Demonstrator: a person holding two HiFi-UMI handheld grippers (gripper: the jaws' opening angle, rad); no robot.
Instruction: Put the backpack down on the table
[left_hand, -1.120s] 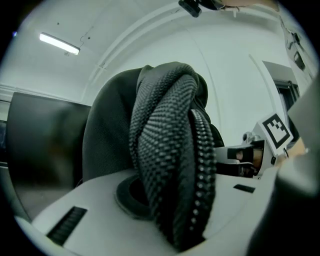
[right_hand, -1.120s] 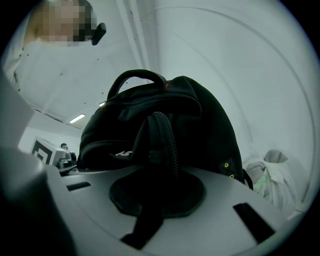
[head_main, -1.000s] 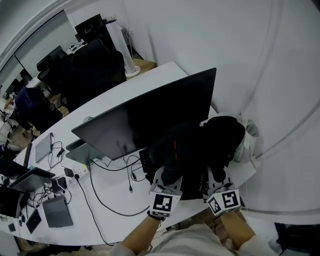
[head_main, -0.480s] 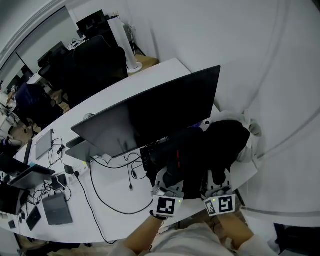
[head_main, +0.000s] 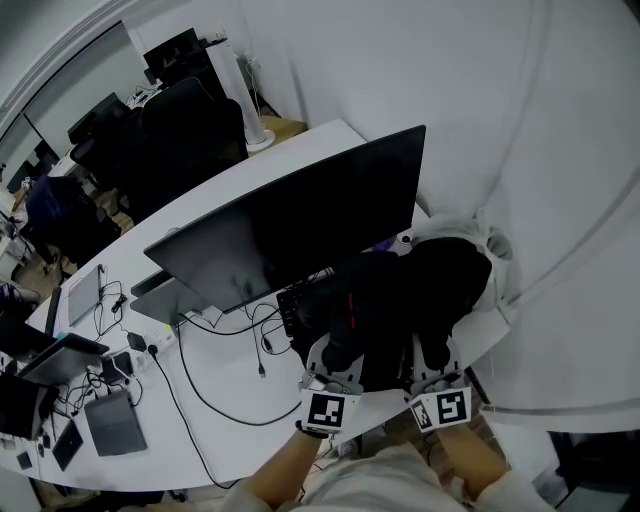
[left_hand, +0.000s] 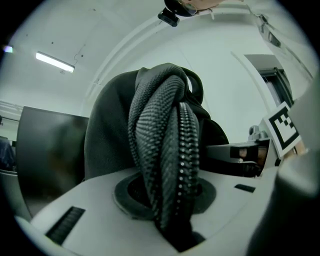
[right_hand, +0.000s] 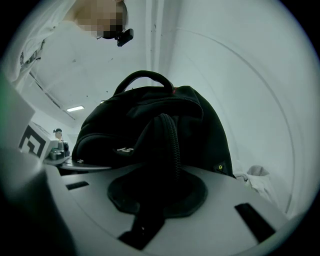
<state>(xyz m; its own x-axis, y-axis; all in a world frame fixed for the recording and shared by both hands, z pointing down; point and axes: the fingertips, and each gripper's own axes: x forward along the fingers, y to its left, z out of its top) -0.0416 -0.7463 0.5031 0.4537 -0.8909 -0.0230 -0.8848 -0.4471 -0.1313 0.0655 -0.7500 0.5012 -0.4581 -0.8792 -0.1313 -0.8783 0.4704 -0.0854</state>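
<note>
As head view shows backpack (head_main: 425, 285) on table (head_main: 240, 385) | left tool (head_main: 335, 352) pinches mesh strap (left_hand: 160, 130) | right tool (head_main: 432, 355) opening, dark strap (right_hand: 167, 145) seemingly slack

The head view is taken from high above the white curved tabletop (head_main: 300, 150), facing steeply down. There the black fabric backpack (head_main: 400, 300) lies near centre, with the left tool (head_main: 335, 350) and right tool (head_main: 437, 352) at 6 o'clock. The left gripper view is taken along the left tool's jaws, pressed close against a padded mesh strap (left_hand: 160, 150), with the right tool caught at 3 o'clock. The right gripper view is set likewise, with the left tool at 9 o'clock. The backpack is shared by all three.
</note>
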